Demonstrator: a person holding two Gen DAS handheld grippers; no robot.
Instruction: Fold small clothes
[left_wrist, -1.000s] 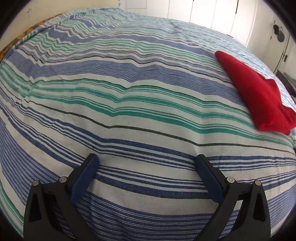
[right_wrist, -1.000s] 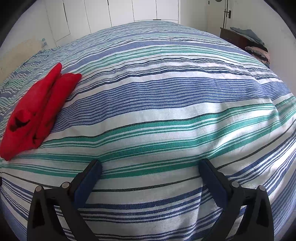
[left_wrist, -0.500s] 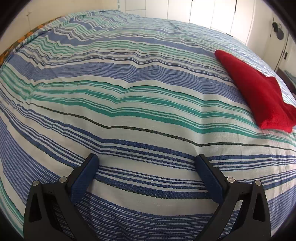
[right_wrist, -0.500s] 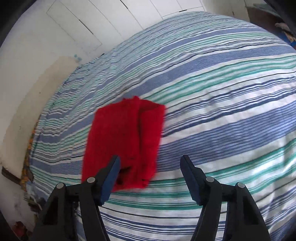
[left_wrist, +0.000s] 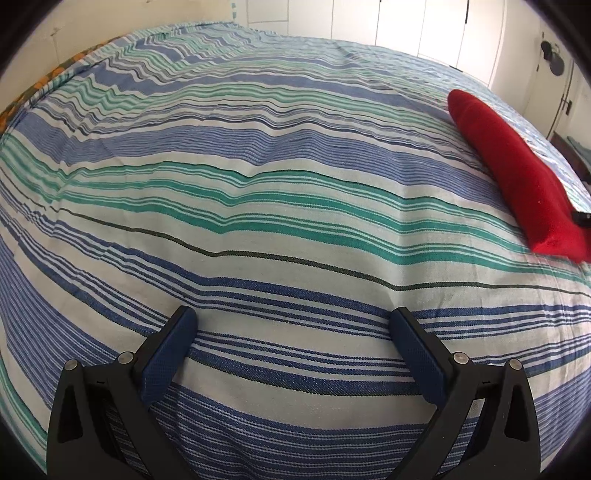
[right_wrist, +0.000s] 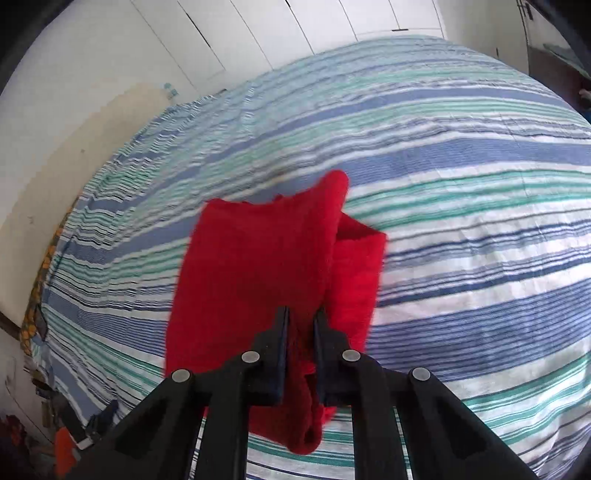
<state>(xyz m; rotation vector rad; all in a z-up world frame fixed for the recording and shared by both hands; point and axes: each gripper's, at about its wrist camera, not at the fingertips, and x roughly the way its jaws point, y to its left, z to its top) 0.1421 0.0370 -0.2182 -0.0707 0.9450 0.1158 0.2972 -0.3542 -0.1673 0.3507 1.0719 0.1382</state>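
Between closing right gripper (right_wrist: 300, 314) jaws, red garment (right_wrist: 258, 266)

The striped bed (left_wrist: 258, 206) lies open from its near edge to the far edge, only the folded red cloth (left_wrist: 517, 166) blocking its right side.

A folded red garment (right_wrist: 266, 266) lies on the striped bedspread (right_wrist: 461, 155), its near edge bunched.

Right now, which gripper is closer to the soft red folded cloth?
Right. The right gripper is closing its jaws on the soft red folded cloth; the left gripper hovers apart over striped bedding.
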